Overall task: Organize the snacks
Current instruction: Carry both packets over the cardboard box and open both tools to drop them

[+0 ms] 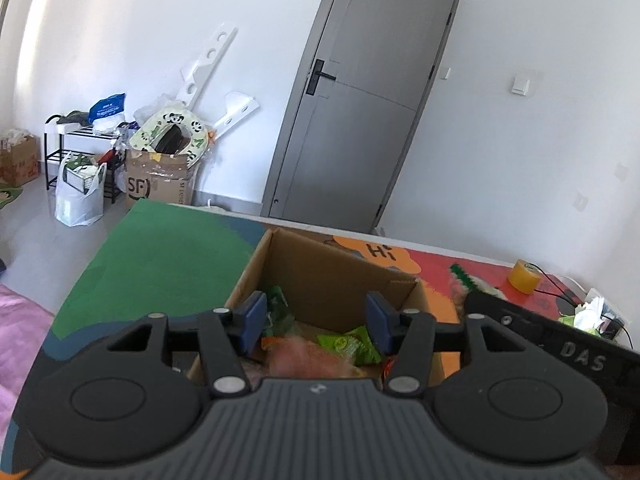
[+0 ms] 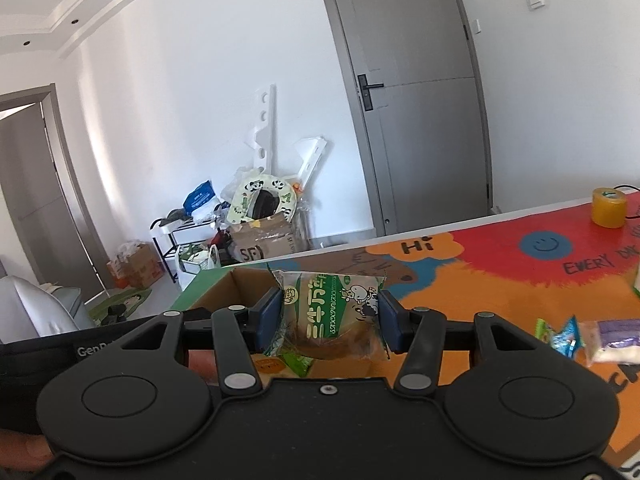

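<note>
I see a bright painted tabletop in a white room w/ grey door. Tape roll sits far right, loose packets nearer. Cardboard box holds snacks. Left gripper is part-open, empty, over it. Right gripper clamps a green bread packet beside the box.

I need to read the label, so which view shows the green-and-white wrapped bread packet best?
The right wrist view. The bread packet sits close and sharp there, label facing the camera, pinched between the right gripper's blue fingers. The left wrist view shows no such packet, only the cardboard box with other snacks inside.
</note>
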The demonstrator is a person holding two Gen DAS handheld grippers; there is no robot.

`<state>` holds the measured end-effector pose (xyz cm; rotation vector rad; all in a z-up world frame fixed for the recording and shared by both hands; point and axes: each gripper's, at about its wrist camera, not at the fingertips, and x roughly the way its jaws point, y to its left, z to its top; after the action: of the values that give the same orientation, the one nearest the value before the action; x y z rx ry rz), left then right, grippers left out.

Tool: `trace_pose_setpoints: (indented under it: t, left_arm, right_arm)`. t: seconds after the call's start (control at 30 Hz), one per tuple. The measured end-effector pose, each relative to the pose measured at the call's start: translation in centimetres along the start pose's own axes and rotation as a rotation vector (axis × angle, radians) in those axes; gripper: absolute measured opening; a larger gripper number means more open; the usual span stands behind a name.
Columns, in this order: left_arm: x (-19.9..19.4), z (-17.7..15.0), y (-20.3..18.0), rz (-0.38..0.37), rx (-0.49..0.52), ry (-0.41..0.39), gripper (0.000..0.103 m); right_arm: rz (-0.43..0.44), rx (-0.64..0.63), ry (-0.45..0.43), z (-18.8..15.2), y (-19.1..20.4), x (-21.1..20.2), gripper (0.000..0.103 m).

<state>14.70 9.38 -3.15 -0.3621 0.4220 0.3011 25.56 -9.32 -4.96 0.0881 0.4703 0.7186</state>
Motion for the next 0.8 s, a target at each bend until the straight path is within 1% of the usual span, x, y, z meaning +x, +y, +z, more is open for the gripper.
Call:
trace_pose_setpoints:
  t: [0.07, 0.17, 0.43, 0.47, 0.5, 0.53, 0.6, 0.63, 0.7, 0.8]
  left_arm:
    - [-0.1, 0.3, 0.3, 0.003, -0.008, -0.005, 0.065]
    - [-0.3, 0.7, 0.8, 0.02, -0.013, -0.027, 0.065]
    - [0.0, 1.7, 2.7, 0.056, -0.042, -0.024, 0.065]
    - [0.0, 1.7, 2.9, 0.06, -0.047, -0.023, 0.065]
    - [0.1, 1.8, 3.1, 0.066, -0.052, -0.022, 0.065]
    - [0.2, 1.8, 3.3, 0.075, -0.057, -0.019, 0.065]
    - [0.2, 1.8, 3.5, 0.086, -0.058, -0.012, 0.066]
    - [0.3, 1.8, 3.6, 0.089, -0.058, -0.009, 0.066]
    - [0.2, 1.6, 3.4, 0.09, -0.058, -0.002, 0.072]
    - [-0.1, 1.4, 2.9, 0.08, -0.056, -0.005, 0.077]
  right_arm:
    - [0.005, -0.003, 0.006, 0.1, 0.3, 0.5, 0.051]
    - [0.013, -0.01, 0.013, 0.3, 0.9, 1.2, 0.051]
    - [0.045, -0.02, 0.029, 0.8, 2.3, 3.3, 0.052]
    - [0.058, -0.02, 0.021, 0.9, 2.5, 3.6, 0.054]
    - [0.073, -0.016, 0.011, 1.0, 2.7, 3.8, 0.061]
    - [0.078, -0.014, 0.007, 1.1, 2.7, 3.9, 0.064]
    - [0.07, -0.019, -0.008, 1.1, 2.9, 3.7, 0.071]
    - [0.069, -0.015, -0.011, 1.1, 2.8, 3.5, 0.071]
    - [0.07, 0.005, -0.003, 0.9, 2.3, 3.1, 0.073]
    - [0.048, 0.024, 0.012, 0.7, 1.5, 2.5, 0.075]
